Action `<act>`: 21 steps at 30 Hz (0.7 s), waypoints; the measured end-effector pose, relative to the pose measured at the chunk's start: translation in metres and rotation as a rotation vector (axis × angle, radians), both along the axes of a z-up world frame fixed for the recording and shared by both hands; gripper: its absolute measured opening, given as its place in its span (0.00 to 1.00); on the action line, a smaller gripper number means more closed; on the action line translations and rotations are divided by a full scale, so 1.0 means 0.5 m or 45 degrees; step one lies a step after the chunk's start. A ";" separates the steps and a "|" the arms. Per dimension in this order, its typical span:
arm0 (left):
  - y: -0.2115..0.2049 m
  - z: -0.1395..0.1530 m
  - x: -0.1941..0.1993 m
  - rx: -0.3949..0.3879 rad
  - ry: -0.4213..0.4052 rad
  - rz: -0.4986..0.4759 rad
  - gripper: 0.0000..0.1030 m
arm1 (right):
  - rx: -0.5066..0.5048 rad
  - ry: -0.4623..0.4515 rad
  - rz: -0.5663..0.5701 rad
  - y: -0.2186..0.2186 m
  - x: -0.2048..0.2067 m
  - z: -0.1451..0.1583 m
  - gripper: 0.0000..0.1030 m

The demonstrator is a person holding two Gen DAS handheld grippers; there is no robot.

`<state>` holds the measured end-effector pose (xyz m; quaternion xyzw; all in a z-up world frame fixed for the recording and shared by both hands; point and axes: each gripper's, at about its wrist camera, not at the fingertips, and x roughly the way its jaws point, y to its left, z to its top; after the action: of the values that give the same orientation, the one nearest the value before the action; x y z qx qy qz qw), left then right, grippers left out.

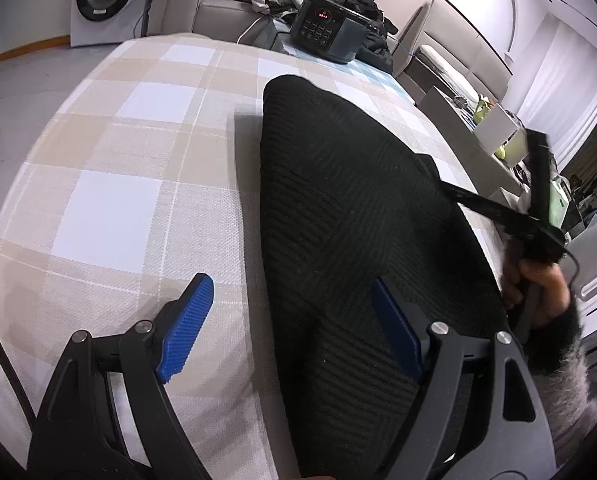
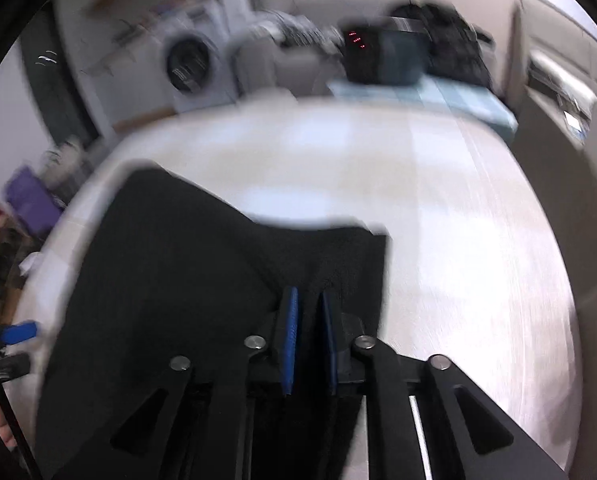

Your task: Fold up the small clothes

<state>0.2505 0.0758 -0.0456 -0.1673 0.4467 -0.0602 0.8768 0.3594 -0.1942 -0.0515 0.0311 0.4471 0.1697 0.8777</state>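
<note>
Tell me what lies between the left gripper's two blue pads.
In the left wrist view, the left gripper stands open: between its pads lie bare checked tablecloth and the near edge of the black knit garment; neither pad presses on anything.

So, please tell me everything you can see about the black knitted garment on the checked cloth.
The black knitted garment is a dark ribbed knit, soft-looking, and lies mostly flat on the beige and white checked cloth, its far end rounded. What kind of garment it is cannot be told. The left gripper stands open over its near edge, one blue pad over the knit, the other over bare cloth. The right gripper, nearly closed, has a fold of its edge between the pads. The right wrist view is blurred.
</note>
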 end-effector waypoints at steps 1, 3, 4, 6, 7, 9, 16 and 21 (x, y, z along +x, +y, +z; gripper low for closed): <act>0.000 0.005 -0.007 0.011 -0.010 0.000 0.76 | 0.027 0.001 -0.011 -0.015 -0.014 0.010 0.21; -0.001 0.010 -0.018 0.015 -0.015 -0.001 0.76 | 0.123 -0.007 -0.002 -0.057 -0.070 0.040 0.30; -0.003 0.013 -0.023 0.015 -0.020 -0.003 0.76 | 0.146 -0.016 -0.003 -0.071 -0.092 0.049 0.31; -0.011 0.019 -0.032 0.018 -0.033 -0.015 0.76 | 0.180 -0.014 0.018 -0.102 -0.164 0.066 0.32; -0.019 0.021 -0.037 0.015 -0.039 -0.031 0.76 | 0.211 0.002 0.046 -0.119 -0.213 0.070 0.32; -0.041 0.025 -0.048 0.010 -0.045 -0.068 0.76 | 0.248 0.014 0.081 -0.137 -0.281 0.073 0.32; -0.109 0.028 -0.087 0.021 -0.053 -0.169 0.76 | 0.321 -0.023 0.260 -0.138 -0.452 0.065 0.44; -0.126 0.036 -0.128 0.042 -0.056 -0.176 0.76 | 0.240 -0.050 0.406 -0.102 -0.469 0.044 0.53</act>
<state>0.1866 0.0127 -0.0278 -0.1203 0.4386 -0.1170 0.8829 0.1249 -0.2452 -0.0293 0.0386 0.4112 0.3486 0.8414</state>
